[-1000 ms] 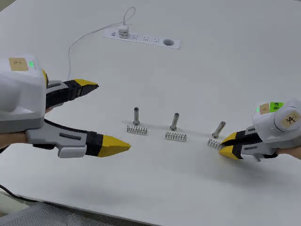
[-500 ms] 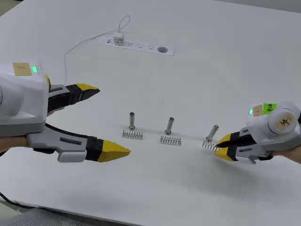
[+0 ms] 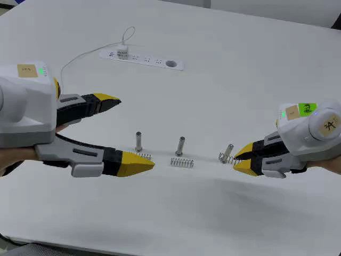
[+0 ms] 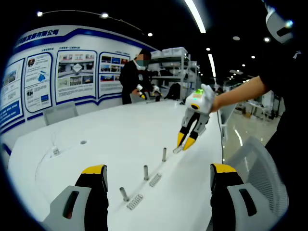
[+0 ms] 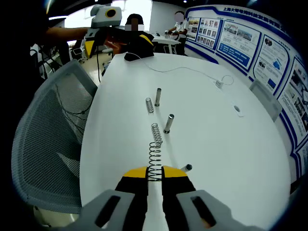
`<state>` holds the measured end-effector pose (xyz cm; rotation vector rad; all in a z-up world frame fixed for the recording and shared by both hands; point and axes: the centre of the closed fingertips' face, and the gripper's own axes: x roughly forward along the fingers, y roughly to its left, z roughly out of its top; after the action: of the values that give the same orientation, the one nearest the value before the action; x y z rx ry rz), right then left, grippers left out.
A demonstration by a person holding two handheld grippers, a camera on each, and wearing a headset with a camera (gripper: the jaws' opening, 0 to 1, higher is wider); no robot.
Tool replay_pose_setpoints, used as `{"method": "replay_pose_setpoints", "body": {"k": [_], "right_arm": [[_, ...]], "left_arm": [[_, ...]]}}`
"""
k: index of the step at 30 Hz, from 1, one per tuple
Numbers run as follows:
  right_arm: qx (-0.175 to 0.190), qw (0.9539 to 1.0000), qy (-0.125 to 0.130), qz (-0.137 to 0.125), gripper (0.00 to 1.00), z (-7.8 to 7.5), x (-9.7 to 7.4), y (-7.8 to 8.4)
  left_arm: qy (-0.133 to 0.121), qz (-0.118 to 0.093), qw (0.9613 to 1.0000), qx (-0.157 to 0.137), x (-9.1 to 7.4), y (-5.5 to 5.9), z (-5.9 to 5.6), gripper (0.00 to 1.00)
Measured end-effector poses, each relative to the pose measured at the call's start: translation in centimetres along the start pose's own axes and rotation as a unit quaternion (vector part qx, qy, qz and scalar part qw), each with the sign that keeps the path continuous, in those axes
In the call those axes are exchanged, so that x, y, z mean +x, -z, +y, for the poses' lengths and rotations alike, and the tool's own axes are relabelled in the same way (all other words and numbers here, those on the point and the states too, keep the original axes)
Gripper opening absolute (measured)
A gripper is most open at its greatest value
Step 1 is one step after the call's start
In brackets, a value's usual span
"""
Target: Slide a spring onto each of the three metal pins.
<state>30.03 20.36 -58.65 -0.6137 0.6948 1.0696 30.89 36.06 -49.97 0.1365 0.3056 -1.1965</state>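
Spring (image 5: 154, 159), pinched at one end by the clenched right gripper (image 5: 154, 174), sits just beside the right pin (image 3: 229, 150), seemingly lined up for threading. The left gripper (image 3: 135, 132) hovers released by the left pin (image 3: 138, 141); two more springs (image 3: 181, 162) lie beside their pins on the tabletop (image 3: 240, 80).

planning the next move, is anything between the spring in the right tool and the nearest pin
Nothing visible does. The right tool is closed on one end of the spring, and the nearest pin stands just beside it on bare table. The middle pin and middle spring lie farther along, off that path.
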Motion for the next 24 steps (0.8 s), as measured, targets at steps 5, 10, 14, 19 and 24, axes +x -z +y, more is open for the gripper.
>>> {"method": "replay_pose_setpoints", "body": {"k": [5, 10, 14, 19, 24], "right_arm": [[-0.026, 0.9995, -0.004, -0.016, 0.1, 0.9, -0.8, -2.4], [-0.051, 0.9982, -0.015, -0.028, 0.1, 2.1, -1.1, -4.6], [-0.074, 0.9966, -0.02, -0.03, 0.1, 3.0, -1.0, -5.7], [-0.104, 0.9935, -0.034, -0.029, 0.1, 4.5, -0.5, -6.8], [-0.128, 0.9906, -0.041, -0.024, 0.1, 5.2, -0.3, -7.5]], "left_arm": [[0.022, 0.007, 0.9996, 0.014, 0.8, 0.0, -1.1, 0.88], [0.038, 0.012, 0.999, 0.02, 1.6, 0.2, -2.2, 0.85], [0.051, 0.014, 0.9983, 0.023, 2.1, 0.4, -3.0, 0.83], [0.08, 0.026, 0.9962, 0.022, 2.5, 1.1, -4.4, 0.77], [0.101, 0.034, 0.9937, 0.036, 3.0, 1.5, -5.5, 0.71]]}}
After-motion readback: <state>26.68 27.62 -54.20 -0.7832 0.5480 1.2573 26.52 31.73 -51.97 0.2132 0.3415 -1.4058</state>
